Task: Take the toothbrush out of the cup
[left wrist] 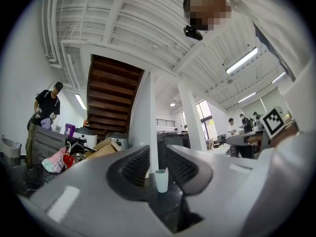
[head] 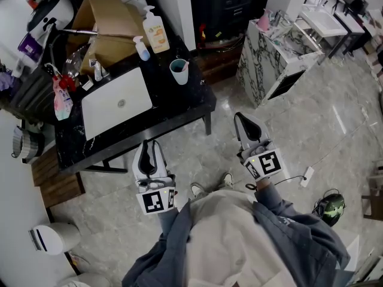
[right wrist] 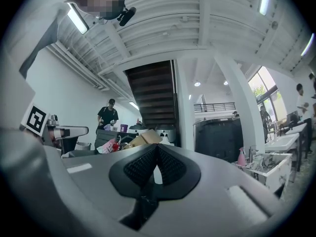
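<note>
Black counter (head: 175, 98) bears cup (head: 179, 72), bottles (head: 156, 32), sink (head: 102, 115); left fingers (left wrist: 136, 168) slightly apart, right fingers (right wrist: 140, 166) closed, both empty.

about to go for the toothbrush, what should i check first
1. Upright: teal plastic cup on the black stone table, ok.
2. In the cup: pale toothbrush, sticking above the rim, ok.
3. Ready to grip: left tongs, empty, jaws slightly apart, ok.
4. Ready to grip: right tongs, empty, jaws together, not ok.
5. Close enough: both tongs over the grey marble floor, short of the table, not ok.
6. Near side of the cup free of other things: ok.
</note>
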